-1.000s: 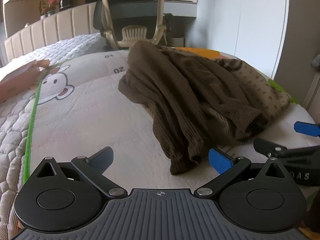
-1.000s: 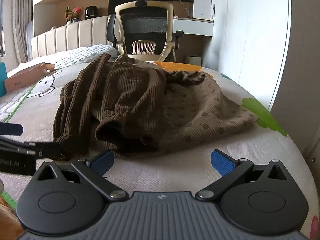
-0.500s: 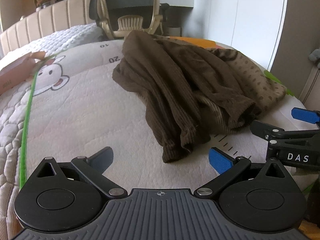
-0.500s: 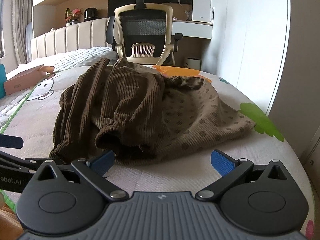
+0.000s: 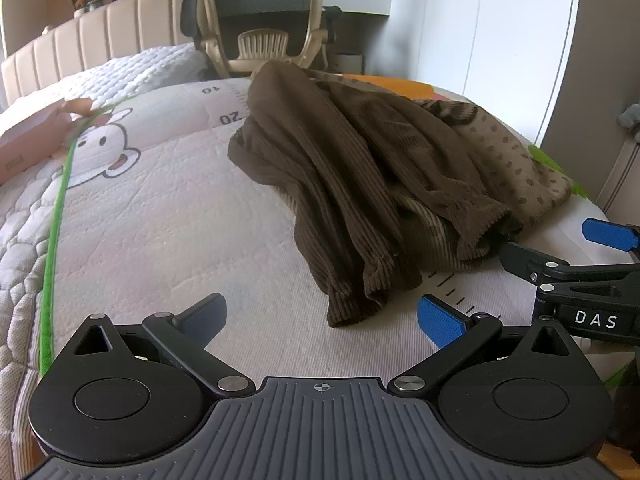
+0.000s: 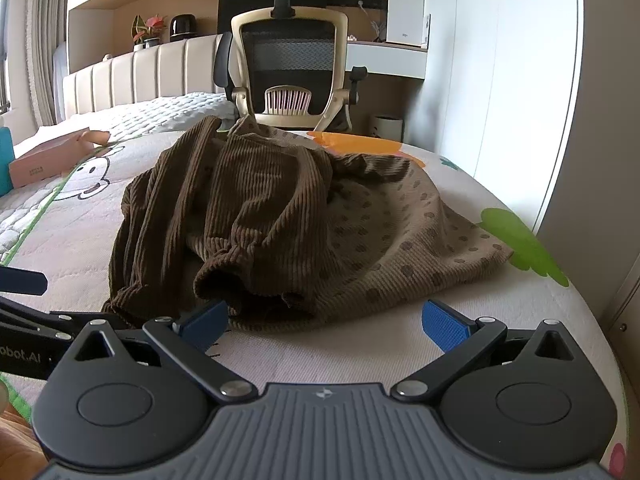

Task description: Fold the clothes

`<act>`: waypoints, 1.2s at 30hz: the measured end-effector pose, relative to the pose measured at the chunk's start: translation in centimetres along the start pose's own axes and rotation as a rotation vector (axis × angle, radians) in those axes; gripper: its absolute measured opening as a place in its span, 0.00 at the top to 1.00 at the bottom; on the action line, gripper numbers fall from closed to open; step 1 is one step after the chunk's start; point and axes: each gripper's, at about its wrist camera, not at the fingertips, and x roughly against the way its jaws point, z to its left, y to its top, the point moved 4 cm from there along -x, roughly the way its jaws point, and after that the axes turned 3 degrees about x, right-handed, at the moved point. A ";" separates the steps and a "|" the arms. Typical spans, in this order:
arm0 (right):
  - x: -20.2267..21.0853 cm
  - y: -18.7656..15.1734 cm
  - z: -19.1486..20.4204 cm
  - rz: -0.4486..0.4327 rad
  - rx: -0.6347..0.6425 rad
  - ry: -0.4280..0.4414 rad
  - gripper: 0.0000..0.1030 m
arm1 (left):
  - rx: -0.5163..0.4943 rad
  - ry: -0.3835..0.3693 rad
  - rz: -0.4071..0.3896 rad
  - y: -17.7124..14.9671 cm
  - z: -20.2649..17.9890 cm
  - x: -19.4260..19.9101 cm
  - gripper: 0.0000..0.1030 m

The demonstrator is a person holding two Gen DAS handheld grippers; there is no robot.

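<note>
Crumpled brown corduroy garment (image 5: 360,184) on the printed mattress (image 5: 160,232), left gripper (image 5: 322,316) and right gripper (image 6: 326,320) just beside its near hem, both spread wide, holding nothing

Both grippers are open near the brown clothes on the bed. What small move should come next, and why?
Probably ease the left gripper forward onto the near cuff of the crumpled brown corduroy garment and close. Both it and the right gripper are open and hold nothing; the cuff lies just ahead of the left fingertips, on the play mat.
</note>
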 end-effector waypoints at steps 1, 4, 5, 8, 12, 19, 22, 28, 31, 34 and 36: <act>0.0 0.0 0.0 0.001 0.001 0.002 0.00 | 0.000 0.000 0.000 0.0 0.0 0.0 0.00; 0.0 0.0 0.1 0.001 0.005 0.007 0.00 | 0.001 -0.001 0.002 0.0 -0.1 0.0 0.00; 0.0 0.0 0.1 0.001 0.006 0.008 0.00 | 0.000 -0.001 0.001 0.0 -0.1 0.0 0.00; -0.1 -0.1 0.2 0.003 0.009 0.011 0.00 | 0.000 -0.002 0.001 0.0 -0.1 0.0 0.00; -0.1 -0.1 0.3 0.003 0.012 0.013 0.00 | 0.000 -0.002 0.001 0.0 -0.2 0.0 0.00; -0.1 -0.2 0.3 0.009 0.014 0.017 0.00 | 0.000 -0.002 0.002 0.0 -0.2 0.0 0.00; -0.2 -0.3 0.4 0.010 0.016 0.019 0.00 | 0.000 -0.001 0.003 0.0 -0.3 0.0 0.00; -0.3 -0.3 0.4 0.012 0.016 0.022 0.00 | 0.000 -0.001 0.005 0.0 -0.4 -0.1 0.00; -0.2 -0.4 0.4 0.010 0.018 0.022 0.00 | -0.001 -0.001 0.007 0.0 -0.4 -0.1 0.00; -0.2 -0.4 0.4 0.012 0.017 0.024 0.00 | -0.002 0.000 0.008 0.0 -0.4 -0.1 0.00; -0.3 -0.4 0.3 0.014 0.016 0.025 0.00 | -0.001 0.000 0.008 0.0 -0.4 -0.1 0.00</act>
